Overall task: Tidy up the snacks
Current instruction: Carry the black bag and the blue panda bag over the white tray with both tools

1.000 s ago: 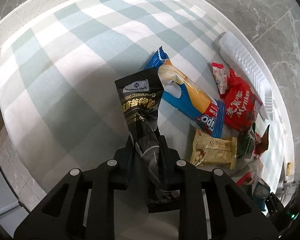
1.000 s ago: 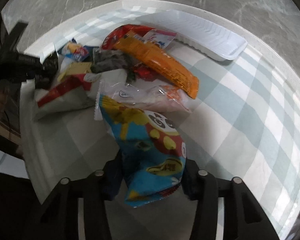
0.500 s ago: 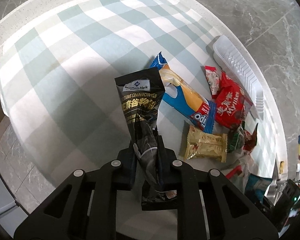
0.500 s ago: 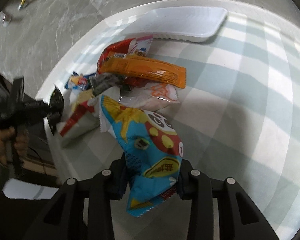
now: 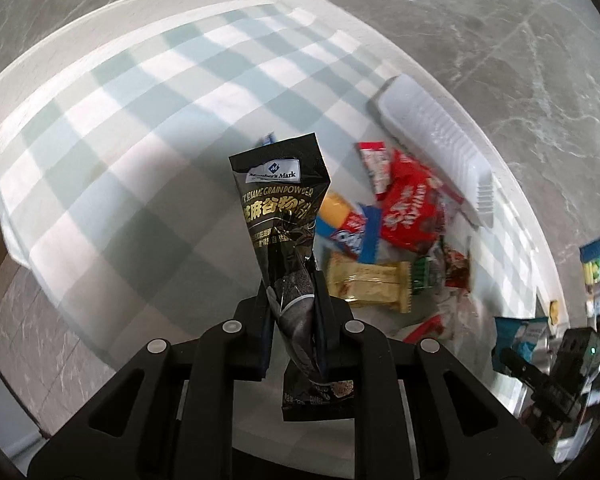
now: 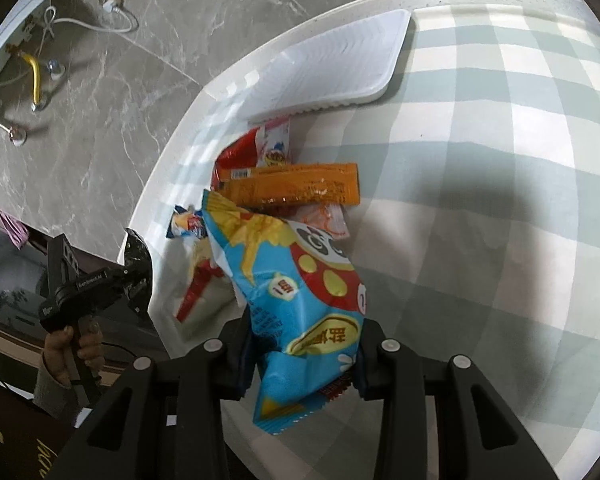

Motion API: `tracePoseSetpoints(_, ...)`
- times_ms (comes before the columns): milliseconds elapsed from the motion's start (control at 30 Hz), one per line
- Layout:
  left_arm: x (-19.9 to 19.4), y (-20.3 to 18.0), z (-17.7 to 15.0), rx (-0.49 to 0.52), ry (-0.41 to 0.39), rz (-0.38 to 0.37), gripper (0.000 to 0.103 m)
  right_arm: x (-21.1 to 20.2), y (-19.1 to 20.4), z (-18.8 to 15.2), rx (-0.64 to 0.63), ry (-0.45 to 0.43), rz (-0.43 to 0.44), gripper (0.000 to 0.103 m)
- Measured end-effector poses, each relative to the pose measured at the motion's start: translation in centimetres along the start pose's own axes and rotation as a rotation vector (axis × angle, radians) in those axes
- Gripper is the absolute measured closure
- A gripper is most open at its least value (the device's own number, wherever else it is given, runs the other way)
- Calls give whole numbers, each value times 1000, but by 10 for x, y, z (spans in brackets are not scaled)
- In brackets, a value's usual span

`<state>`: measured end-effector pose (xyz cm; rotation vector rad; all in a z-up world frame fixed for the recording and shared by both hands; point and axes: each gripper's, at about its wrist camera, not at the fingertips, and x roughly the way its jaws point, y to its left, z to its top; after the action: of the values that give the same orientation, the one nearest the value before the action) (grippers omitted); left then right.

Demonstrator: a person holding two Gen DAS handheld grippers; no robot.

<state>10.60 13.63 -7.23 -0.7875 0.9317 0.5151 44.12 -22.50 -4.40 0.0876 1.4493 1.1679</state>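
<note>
Holding, left gripper (image 5: 294, 300): clamped on black sesame-powder sachet (image 5: 282, 216), long axis pointing away from us. Right gripper (image 6: 304, 344): pinching blue panda snack bag (image 6: 296, 280), above the snack pile (image 6: 284, 184). White tray (image 6: 332, 72) lies beyond the pile; we judge our right nearer

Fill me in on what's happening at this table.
A person is sorting snacks with a handheld claw in each hand. The left claw is shut on a black sesame powder packet, held above the checked tablecloth. The right claw is shut on a blue snack bag. The other snacks lie in a loose pile beside a white tray, which has nothing in it.
</note>
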Motion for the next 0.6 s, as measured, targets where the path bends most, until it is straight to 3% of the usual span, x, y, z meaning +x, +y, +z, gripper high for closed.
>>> tracePoseSetpoints(233,-2,-25,26,91,2,-75,88,-4,4,11,50,-39,1,64)
tracePoseSetpoints(600,17,-63,95,238,34,-195,88,-14,25,49,112,-127,-16,64)
